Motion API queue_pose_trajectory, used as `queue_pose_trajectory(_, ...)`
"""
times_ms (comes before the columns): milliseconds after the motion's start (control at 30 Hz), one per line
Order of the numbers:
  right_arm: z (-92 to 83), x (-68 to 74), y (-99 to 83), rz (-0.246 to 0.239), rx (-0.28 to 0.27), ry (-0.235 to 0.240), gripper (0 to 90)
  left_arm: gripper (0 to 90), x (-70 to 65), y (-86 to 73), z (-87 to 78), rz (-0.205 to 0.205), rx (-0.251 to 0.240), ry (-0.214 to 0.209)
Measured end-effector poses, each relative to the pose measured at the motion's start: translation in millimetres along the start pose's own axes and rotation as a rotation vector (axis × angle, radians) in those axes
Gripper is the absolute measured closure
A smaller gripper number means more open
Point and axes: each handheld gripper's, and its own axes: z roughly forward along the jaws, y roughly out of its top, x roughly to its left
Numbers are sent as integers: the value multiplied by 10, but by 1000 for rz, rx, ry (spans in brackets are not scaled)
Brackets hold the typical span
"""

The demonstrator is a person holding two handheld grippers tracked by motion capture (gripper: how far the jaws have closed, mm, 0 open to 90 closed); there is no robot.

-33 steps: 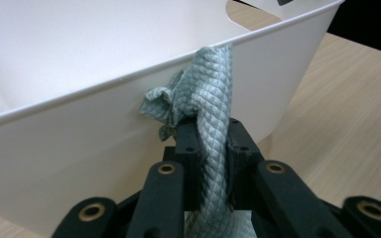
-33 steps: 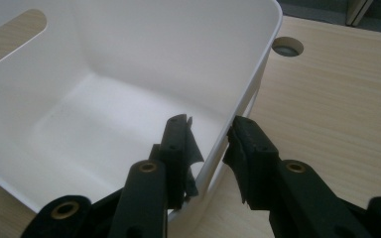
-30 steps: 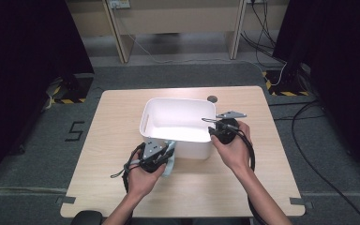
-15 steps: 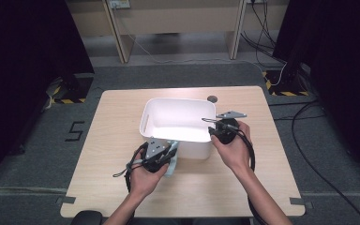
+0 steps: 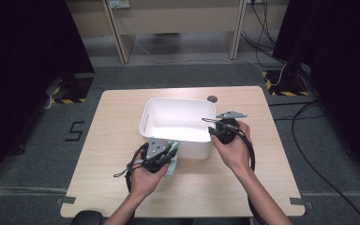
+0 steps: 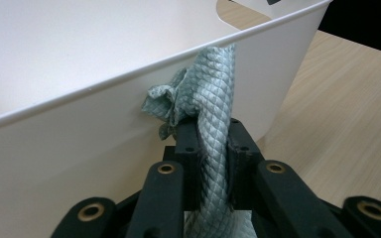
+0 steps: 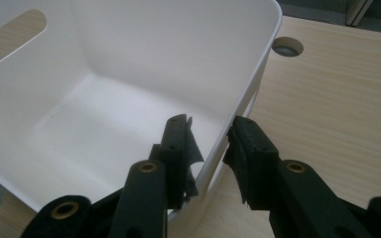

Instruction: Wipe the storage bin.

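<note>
A white plastic tub [image 5: 178, 101] stands in the middle of the wooden table [image 5: 117, 126]. My left gripper [image 5: 172, 149] is at the tub's near wall, shut on a grey-green waffle cloth [image 5: 170, 166]. In the left gripper view the cloth [image 6: 213, 94] runs up between the jaws of the left gripper [image 6: 213, 136] and bunches against the tub's outer wall [image 6: 79, 148] just under the rim. My right gripper [image 5: 212, 133] sits at the tub's right wall. In the right gripper view the right gripper [image 7: 208, 130] straddles the rim [image 7: 258, 64], one jaw inside, one outside, with a gap showing.
A round cable hole [image 5: 212, 99] lies in the table just behind the tub, and in the right gripper view the cable hole [image 7: 287, 46] is at the upper right. The tub has a handle slot [image 7: 12, 29] in its far end. Cables trail on the floor beyond the table.
</note>
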Motion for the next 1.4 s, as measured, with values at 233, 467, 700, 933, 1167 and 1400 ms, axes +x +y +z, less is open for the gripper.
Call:
queue_pose_trajectory(233, -2, 0, 0, -3, 3, -2, 691, 792, -4, -29, 26, 10, 0, -4)
queue_pose_trajectory(467, -1, 1, 0, 0, 0, 0, 691, 791, -7, -51, 42, 15, 7, -6)
queue_pose_trajectory(700, -1, 1, -1, -1, 0, 1, 690, 790, -14, -99, 76, 13, 20, -8)
queue_pose_trajectory(933, -1, -1, -2, -4, 0, 1, 690, 789, -13, -141, 104, 9, 31, -9)
queue_pose_trajectory(1167, -1, 0, -2, -4, 0, -1, 690, 789, -8, -184, 137, 8, 44, -11)
queue_pose_trajectory(1400, -1, 0, -2, -4, 0, -1, 690, 789, -4, -221, 167, 7, 55, -14)
